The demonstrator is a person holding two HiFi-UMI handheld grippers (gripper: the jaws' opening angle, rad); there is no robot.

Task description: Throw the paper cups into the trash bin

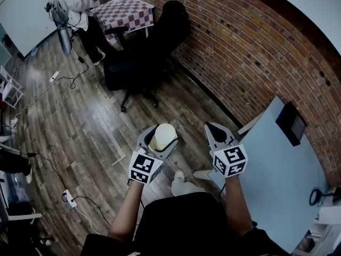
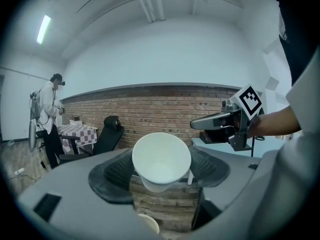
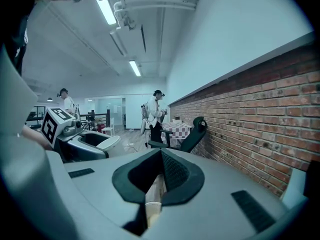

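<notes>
White paper cup (image 2: 161, 160) is clamped between the left gripper's (image 1: 160, 138) jaws, near the brick wall (image 1: 240, 52). The right gripper (image 1: 212, 129), closer to that wall, squeezes a flattened paper cup (image 3: 154, 196).

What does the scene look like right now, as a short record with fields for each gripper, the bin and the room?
left gripper: shut on cup, whose mouth faces back toward the gripper
right gripper: shut on what looks like a flat cup, thin and cream
bin: not in view
floor: wood planks, with cables
wall: brick
furniture: black chair; checked table
others: person beside the checked table
</notes>
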